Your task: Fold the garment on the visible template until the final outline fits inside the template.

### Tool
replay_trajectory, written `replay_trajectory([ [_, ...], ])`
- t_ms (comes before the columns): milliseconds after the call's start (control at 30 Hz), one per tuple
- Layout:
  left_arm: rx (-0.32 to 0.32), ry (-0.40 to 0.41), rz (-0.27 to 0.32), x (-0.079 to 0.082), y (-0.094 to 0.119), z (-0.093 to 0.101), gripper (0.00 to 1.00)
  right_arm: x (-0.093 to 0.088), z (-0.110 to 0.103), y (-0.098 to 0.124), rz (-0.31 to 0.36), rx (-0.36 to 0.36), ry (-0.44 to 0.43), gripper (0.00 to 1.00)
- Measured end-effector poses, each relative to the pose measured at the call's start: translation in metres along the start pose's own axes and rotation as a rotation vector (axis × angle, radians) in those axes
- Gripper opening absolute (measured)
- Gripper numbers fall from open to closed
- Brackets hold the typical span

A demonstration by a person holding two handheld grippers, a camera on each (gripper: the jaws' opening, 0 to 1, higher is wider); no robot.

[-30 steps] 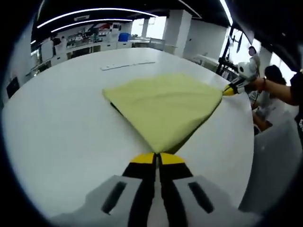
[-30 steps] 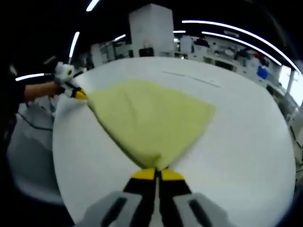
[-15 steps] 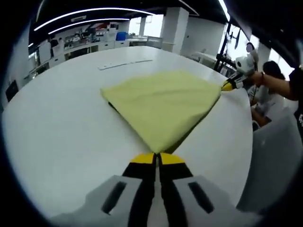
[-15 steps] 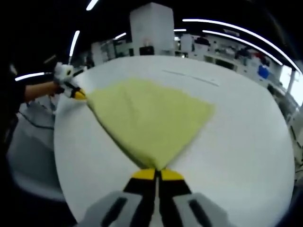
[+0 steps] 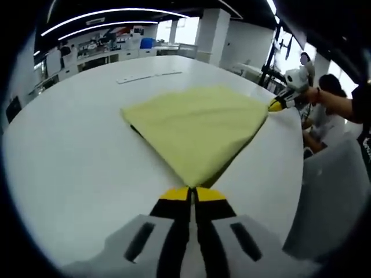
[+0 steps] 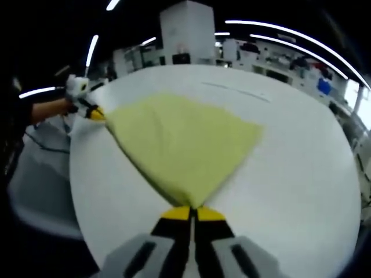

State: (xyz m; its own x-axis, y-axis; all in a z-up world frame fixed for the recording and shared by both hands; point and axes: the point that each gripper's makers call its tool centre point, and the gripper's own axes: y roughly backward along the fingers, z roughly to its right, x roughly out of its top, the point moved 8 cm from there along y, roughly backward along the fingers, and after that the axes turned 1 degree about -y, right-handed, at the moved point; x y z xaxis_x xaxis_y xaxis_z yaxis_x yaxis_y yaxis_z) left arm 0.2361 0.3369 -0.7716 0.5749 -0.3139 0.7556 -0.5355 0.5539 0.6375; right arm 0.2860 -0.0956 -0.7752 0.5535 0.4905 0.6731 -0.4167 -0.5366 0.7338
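A pale yellow garment [image 5: 197, 124] lies spread over the white round table [image 5: 75, 150], stretched between two corners. My left gripper [image 5: 192, 194] is shut on its near corner in the left gripper view, and my right gripper [image 5: 276, 105] pinches the far right corner there. In the right gripper view the same yellow garment [image 6: 179, 142] runs from my right gripper [image 6: 192, 212], shut on its near corner, to my left gripper [image 6: 96, 114] at the far left corner, held by a gloved hand. A thin dark edge [image 5: 137, 131] shows under the cloth's left side.
A long thin white strip [image 5: 148, 76] lies on the far part of the table. A seated person [image 5: 327, 110] is beyond the table's right edge. Benches and pillars stand in the background. The table edge [image 6: 78, 191] curves close on the left of the right gripper view.
Both views have shifted slightly; the cloth stays stretched between the two grippers with no clear change in its shape.
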Motion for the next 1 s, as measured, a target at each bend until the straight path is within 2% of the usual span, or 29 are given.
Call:
replay_trajectory([
  [633,-0.013,-0.001,-0.010,-0.010,0.004,0.008,0.00,-0.009,-0.007,0.007,-0.016,0.005,-0.019,0.00],
  [1000,-0.016,0.005,-0.012,-0.011,0.005,0.018,0.00,-0.012,-0.009,0.009,-0.044,0.011,0.004,0.00],
])
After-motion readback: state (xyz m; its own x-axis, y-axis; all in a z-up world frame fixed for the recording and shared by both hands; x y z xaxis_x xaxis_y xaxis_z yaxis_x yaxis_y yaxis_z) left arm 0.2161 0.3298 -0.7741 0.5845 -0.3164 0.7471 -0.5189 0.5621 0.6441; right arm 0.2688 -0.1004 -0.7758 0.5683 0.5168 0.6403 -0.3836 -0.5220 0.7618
